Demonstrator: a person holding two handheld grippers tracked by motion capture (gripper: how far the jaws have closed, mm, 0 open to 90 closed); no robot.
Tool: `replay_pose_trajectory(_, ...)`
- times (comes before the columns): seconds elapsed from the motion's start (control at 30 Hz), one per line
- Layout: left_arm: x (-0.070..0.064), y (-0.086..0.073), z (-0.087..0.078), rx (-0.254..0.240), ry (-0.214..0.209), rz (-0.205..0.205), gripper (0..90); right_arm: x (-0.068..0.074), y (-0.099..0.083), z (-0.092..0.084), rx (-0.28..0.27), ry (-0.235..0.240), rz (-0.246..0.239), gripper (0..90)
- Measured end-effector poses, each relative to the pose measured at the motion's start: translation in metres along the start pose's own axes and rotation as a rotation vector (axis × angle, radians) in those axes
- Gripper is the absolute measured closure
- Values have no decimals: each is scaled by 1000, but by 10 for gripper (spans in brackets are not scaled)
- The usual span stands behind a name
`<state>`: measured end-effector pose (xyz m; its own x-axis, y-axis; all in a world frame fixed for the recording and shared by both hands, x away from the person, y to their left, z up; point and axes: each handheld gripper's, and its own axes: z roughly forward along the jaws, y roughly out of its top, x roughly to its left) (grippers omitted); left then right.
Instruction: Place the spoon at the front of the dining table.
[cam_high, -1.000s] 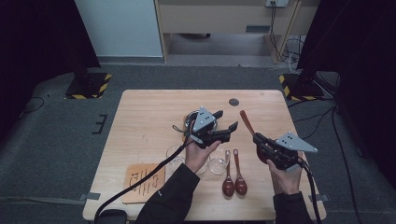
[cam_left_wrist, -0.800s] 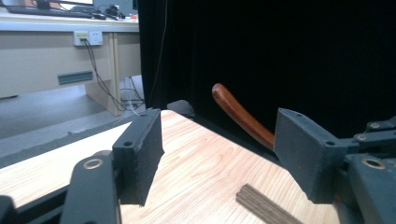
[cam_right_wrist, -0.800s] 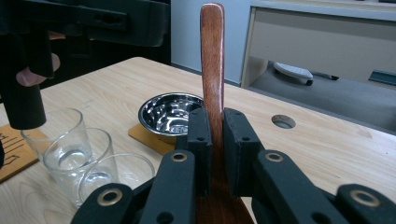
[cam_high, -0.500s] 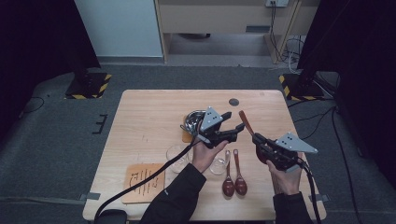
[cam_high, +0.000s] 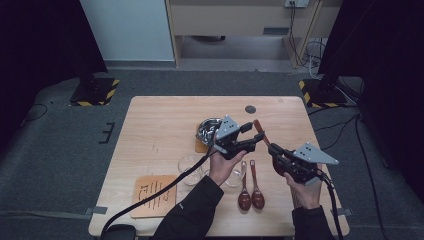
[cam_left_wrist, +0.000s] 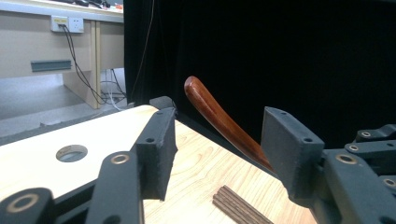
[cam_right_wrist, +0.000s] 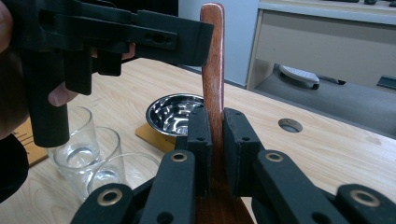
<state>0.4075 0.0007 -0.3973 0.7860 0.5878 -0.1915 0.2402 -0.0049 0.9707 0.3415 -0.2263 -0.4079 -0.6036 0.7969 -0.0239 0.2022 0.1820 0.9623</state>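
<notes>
Steel bowl (cam_high: 207, 129) on coaster; glasses (cam_high: 189, 163); two spoons (cam_high: 251, 196) on table (cam_high: 155, 120).

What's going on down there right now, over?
Right gripper shut on wooden spoon, handle up. Left gripper fingers have been closing around that handle, not touching yet. Nothing in the way.

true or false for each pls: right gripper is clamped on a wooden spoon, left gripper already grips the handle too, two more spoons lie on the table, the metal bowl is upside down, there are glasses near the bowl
1. The right gripper is clamped on a wooden spoon: true.
2. The left gripper already grips the handle: false. Its jaws have just been closing, with the handle between them, but gaps remain on both sides.
3. Two more spoons lie on the table: true.
4. The metal bowl is upside down: false, it sits open side up.
5. Glasses stand near the bowl: true.
</notes>
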Motion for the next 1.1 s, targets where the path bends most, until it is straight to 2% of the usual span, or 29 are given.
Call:
replay_pose_trajectory(0.33,-2,-4,4,17,-21,-19,529,3,0,2,3,13,-12,819)
replay_pose_trajectory(0.6,-8,-5,8,30,-30,-5,583,2,0,1,3,15,-14,818)
replay_pose_trajectory(0.87,-4,-4,7,32,-54,-62,650,2,-1,2,11,17,-14,819)
replay_pose_trajectory(1.0,-6,-4,7,23,-62,-72,692,1,-1,3,17,18,-13,818)
replay_pose_trajectory(1.1,-6,-3,6,4,-87,-101,739,2,-1,3,16,17,-9,818)
